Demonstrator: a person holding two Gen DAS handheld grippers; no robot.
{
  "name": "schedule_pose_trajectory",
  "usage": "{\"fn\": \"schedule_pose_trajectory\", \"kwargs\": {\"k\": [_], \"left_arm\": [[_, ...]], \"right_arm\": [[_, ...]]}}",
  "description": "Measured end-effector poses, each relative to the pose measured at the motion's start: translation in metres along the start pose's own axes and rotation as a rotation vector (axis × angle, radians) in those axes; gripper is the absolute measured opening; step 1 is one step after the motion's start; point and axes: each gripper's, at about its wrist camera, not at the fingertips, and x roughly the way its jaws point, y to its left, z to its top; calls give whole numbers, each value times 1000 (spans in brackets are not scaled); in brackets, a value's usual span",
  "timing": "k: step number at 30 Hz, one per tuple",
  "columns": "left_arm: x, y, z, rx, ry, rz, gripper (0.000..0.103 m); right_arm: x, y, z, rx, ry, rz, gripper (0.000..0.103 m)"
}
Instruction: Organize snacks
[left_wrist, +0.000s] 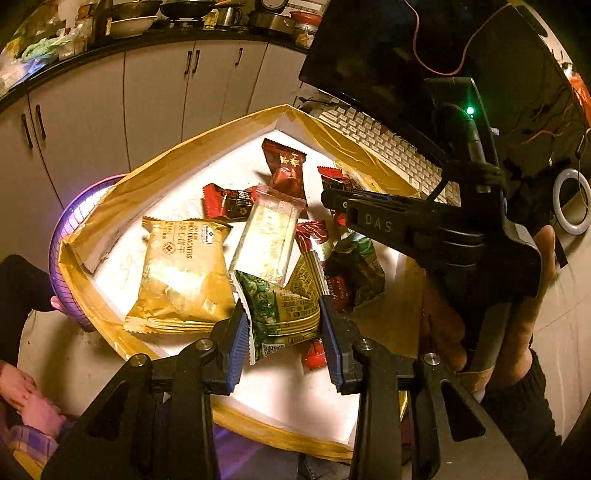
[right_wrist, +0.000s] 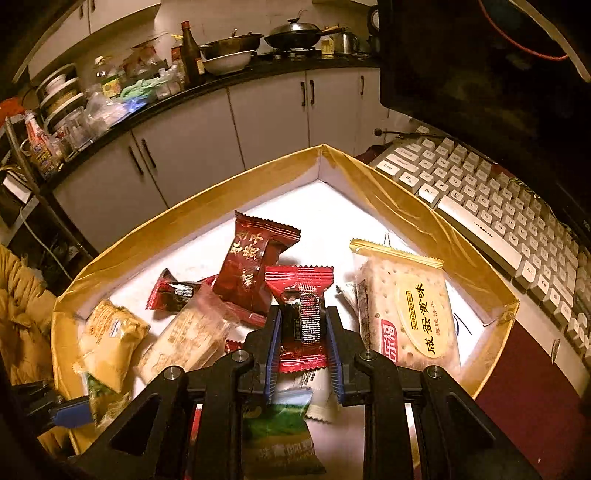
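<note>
A shallow white box (right_wrist: 436, 225) with yellow-taped walls sits on a pale table (left_wrist: 569, 332), and the snacks lie loose on its white floor. Behind it runs a dark counter (right_wrist: 236, 74) over white cabinets (right_wrist: 192, 147), crowded with a white bowl (right_wrist: 227, 61), a wok (right_wrist: 295, 33), a dark bottle (right_wrist: 189, 48) and plastic containers. To the right of the box a white keyboard (right_wrist: 491, 206) lies on the table in front of a dark monitor (right_wrist: 480, 74). A purple basket (left_wrist: 72, 229) stands just beside the box's left wall.

The left gripper (left_wrist: 282, 325) is over the near part of the box, its jaws closed on a green packet (left_wrist: 273, 306). Just left of it lies a gold cracker bag (left_wrist: 181, 273), and beyond it a clear wrapped bar (left_wrist: 267, 236), touching both. A dark red packet (left_wrist: 286, 166) lies farther back near the far corner.

The right gripper (right_wrist: 303, 343) holds a red packet (right_wrist: 301, 314) upright between its blue pads (right_wrist: 272, 354), jaws narrow on its middle, above the pile in the near middle of the box. A large cracker pack (right_wrist: 406, 310) lies just right of it, against the right wall. In the left view this gripper comes in from the right, held by a hand (left_wrist: 517, 314).
</note>
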Motion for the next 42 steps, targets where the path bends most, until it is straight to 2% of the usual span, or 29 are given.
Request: {"fn": "schedule_pose_trajectory", "kwargs": {"k": [9, 11, 14, 15, 17, 18, 19, 20, 22, 26, 31, 36, 42], "left_arm": [[10, 1, 10, 12, 37, 28, 36], [10, 1, 10, 6, 36, 24, 40], [12, -5, 10, 22, 32, 40, 47], [13, -7, 9, 30, 31, 48, 49], [8, -15, 5, 63, 23, 83, 67], [6, -17, 4, 68, 12, 84, 70], [1, -20, 2, 74, -8, 81, 75], [-2, -22, -1, 76, -29, 85, 76], [-6, -23, -5, 70, -56, 112, 77], [-12, -31, -14, 95, -61, 170, 77], [-23, -43, -24, 141, -107, 225, 77], [-31, -53, -29, 172, -119, 288, 77], [-45, -58, -34, 177, -146, 312, 77]], "right_arm": [[12, -8, 12, 66, 29, -26, 26], [11, -13, 10, 98, 28, 11, 35], [1, -20, 7, 156, 6, 62, 42], [-4, -20, 6, 170, -9, 62, 45], [-23, -21, -4, 211, -68, 54, 53], [-32, -21, -9, 226, -94, 58, 55], [-43, -21, -16, 241, -128, 62, 61], [-58, -20, -26, 262, -179, 54, 69], [-76, -18, -39, 284, -233, 32, 74], [-107, -24, -74, 365, -276, 57, 77], [-119, -32, -102, 462, -245, 129, 78], [-129, -29, -118, 484, -236, 147, 78], [-144, -20, -129, 479, -238, 184, 78]]}}
